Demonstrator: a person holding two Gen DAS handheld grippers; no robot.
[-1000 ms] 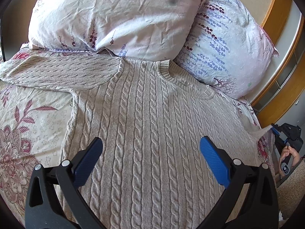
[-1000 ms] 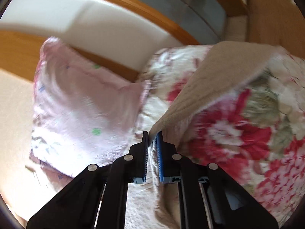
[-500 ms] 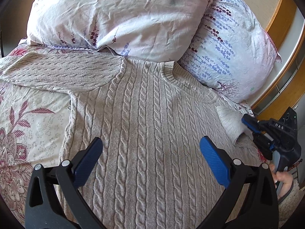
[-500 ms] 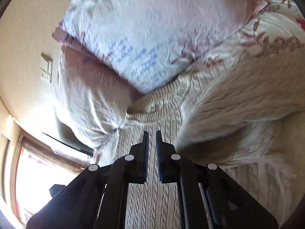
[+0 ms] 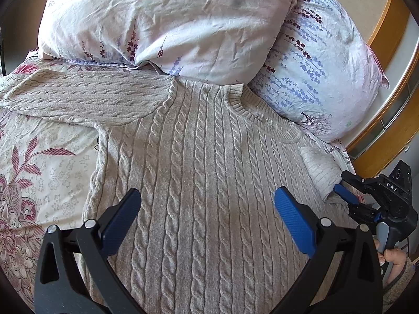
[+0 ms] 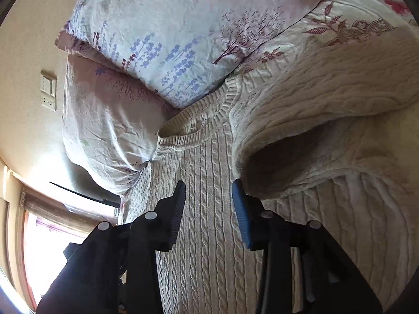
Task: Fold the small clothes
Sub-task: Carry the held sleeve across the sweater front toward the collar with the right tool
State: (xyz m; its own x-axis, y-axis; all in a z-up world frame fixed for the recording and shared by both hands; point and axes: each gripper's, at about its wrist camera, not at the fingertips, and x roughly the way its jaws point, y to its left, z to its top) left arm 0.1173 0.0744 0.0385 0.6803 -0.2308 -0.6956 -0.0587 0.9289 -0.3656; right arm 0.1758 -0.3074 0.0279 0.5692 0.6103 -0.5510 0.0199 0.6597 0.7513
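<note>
A beige cable-knit sweater (image 5: 204, 172) lies flat on the bed, collar toward the pillows. Its left sleeve (image 5: 78, 96) stretches out to the left. Its right sleeve (image 5: 320, 170) is folded in over the body at the right edge. My left gripper (image 5: 207, 209) is open and empty, just above the sweater's chest. My right gripper (image 5: 345, 196) shows at the right, beside the folded sleeve. In the right wrist view the right gripper (image 6: 208, 204) is open and empty over the sweater (image 6: 209, 235), with the folded sleeve (image 6: 327, 110) bulging just to its right.
Two floral pillows (image 5: 162, 23) (image 5: 322, 62) lie against the sweater's collar. A floral bedsheet (image 5: 34, 172) covers the bed. A wooden bed frame (image 5: 387, 130) runs along the right. A wall switch (image 6: 48, 94) and a window (image 6: 39, 248) show in the right wrist view.
My right gripper carried the right sleeve from off the bed's side over onto the sweater, then opened and let it go. My left gripper stayed open and nearly still.
</note>
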